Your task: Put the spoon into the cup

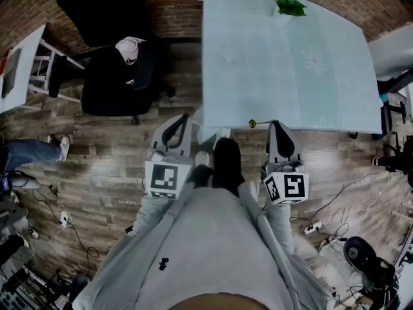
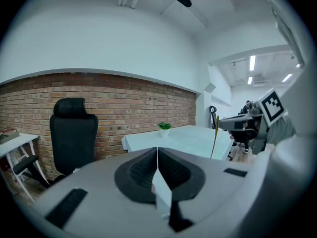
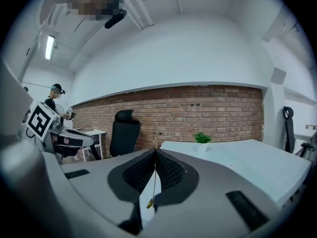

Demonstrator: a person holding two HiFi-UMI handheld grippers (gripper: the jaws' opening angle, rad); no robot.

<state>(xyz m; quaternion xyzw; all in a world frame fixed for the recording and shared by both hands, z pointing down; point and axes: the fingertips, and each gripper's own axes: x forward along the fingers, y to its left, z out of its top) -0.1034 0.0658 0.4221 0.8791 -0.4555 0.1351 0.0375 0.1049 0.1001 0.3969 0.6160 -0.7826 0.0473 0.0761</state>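
Pinching the spoon (image 3: 152, 180), the right gripper (image 3: 155, 150) holds it upright.

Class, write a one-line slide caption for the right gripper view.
Right gripper shut on a thin gold spoon, facing a pale table with a small potted plant before a brick wall.

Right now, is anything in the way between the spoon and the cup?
Nothing visible is. The spoon is pinched in the jaws of the right gripper. The left gripper pinches a white thing, probably the cup. Only open air shows between them.
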